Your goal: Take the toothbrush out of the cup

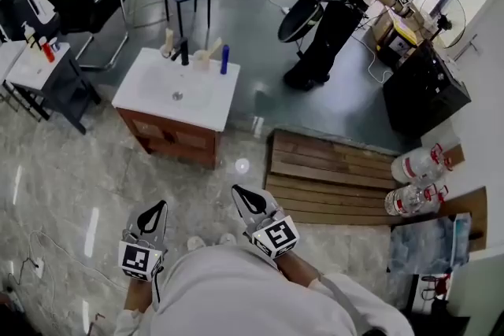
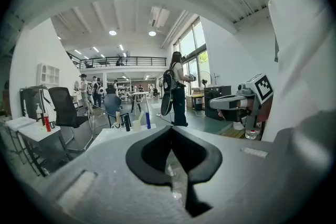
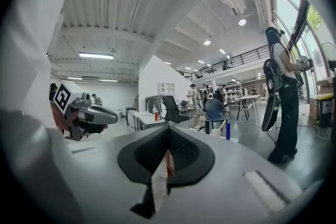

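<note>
Wooden pallet (image 1: 331, 177) lies beside the washstand (image 1: 150, 86) bearing cup (image 1: 203, 59).

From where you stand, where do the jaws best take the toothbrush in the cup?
Grip the toothbrush by its handle above the rim of the cup, from above: it sticks out of the cup leaning toward the blue bottle, so only that part is free.

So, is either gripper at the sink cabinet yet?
No, the left gripper and right gripper both sit near the person's body, apart from the sink cabinet.
</note>
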Tool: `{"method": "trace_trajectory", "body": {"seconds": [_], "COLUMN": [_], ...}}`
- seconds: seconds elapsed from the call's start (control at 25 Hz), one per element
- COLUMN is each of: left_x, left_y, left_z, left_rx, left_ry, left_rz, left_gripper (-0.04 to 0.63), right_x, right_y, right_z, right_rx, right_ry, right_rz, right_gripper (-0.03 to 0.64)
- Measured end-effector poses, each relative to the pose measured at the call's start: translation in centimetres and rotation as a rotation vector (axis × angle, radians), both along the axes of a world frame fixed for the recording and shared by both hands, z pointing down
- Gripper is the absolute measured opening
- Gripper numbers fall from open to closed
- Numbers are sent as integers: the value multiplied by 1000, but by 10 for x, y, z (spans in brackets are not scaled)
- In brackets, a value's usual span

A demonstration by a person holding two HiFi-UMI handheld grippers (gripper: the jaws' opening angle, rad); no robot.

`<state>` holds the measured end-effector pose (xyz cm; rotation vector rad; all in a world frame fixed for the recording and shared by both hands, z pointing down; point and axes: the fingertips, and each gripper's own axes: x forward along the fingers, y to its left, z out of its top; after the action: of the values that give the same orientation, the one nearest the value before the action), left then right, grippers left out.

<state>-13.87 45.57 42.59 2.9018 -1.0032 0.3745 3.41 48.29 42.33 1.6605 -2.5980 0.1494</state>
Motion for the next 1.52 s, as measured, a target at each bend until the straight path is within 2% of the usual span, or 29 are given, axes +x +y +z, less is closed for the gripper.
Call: {"method": "trace_trajectory", "body": {"seconds": [0.32,0.52,0.8,1.04,1.52], "left_x": [14,24,34,26,15], "left_y": [3,5,3,2,-61], "left_z": [-3,3,5,13,19], "left_rx": [5,-7,-2,-28,-34], "left_ry": [-4,-9,-17,-31,23], "left_rz": [-7,-21,-73,-112,-97], "left_gripper": [6,6,6,6,6], "right_x": [8,16,29,27,16], "right_y": [5,8,3,-9,-54], "right_z": [-2,9,18,20,28], "right_rx": [2,-31,-42,-47,-79], "right_ry": [-34,-43,-50,-52,-24], "right_rz": [-34,-58,-101,-134,-101], "right_gripper": [3,3,3,3,3]}}
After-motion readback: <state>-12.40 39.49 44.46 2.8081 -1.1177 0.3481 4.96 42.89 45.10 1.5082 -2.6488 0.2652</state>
